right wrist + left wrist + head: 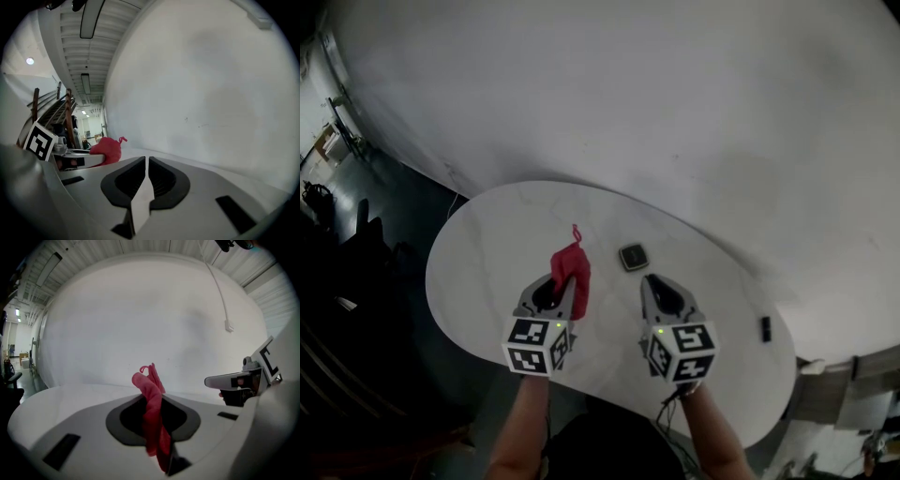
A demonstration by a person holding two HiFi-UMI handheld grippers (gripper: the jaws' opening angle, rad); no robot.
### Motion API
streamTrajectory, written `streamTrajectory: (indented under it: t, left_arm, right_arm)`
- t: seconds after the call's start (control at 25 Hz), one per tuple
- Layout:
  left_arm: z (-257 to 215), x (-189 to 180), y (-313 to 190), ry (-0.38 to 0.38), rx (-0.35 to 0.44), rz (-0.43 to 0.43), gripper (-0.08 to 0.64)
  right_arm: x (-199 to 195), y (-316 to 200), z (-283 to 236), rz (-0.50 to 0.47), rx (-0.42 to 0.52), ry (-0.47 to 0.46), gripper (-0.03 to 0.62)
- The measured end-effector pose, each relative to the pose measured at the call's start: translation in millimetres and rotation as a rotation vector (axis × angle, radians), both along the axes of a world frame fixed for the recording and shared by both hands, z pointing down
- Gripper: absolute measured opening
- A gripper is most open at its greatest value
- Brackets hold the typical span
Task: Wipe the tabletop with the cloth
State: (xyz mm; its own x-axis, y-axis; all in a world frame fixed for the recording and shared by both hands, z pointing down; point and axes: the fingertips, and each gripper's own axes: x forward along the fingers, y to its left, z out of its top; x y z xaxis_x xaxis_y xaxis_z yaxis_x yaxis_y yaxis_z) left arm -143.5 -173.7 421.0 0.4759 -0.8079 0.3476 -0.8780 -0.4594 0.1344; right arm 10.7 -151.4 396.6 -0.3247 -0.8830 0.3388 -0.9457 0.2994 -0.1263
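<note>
Both grippers reach out from the near edge of the white oval table (487, 262). The left gripper (558, 284) has its jaws closed on the red cloth (571, 265), bunched into a narrow roll. The cloth's long axis runs along the jaws. One end stands up past the tips with a small loop, and the other hangs through them toward the table. We cannot tell whether that hanging end touches the table.

The right gripper (652, 281), just right of the table's middle, has its jaws pressed together with nothing between them. The cloth is thus in the left hand, and the surface to wipe lies below and ahead of those jaws. We judge the coming move is to lower the left gripper until the cloth meets the table.

Farther in, near the table's middle, sits a small dark square thing (633, 256) that a sweep would have to skirt. A small black thing (766, 328) lies by the table's right edge.
</note>
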Motion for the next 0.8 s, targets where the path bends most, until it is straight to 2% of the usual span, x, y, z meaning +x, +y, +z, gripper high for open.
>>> streamTrajectory:
  t: [0.12,0.36,0.56,0.8]
  left_arm:
    - [-1,-2,5,0.001,0.006,-0.003,0.064]
    - [-7,-7,15,0.005,0.022,-0.008,0.064]
    - [-11,-11,26,0.002,0.037,-0.015,0.064]
    - [-12,-14,36,0.009,0.045,-0.022,0.064]
  right_arm:
    - [-1,9,-5,0.005,0.013,0.003,0.006]
    - [-5,27,-9,0.009,0.028,0.009,0.003]
    - [-3,38,-5,0.024,0.003,-0.036,0.003]
    - [-2,47,-7,0.021,0.026,0.001,0.003]
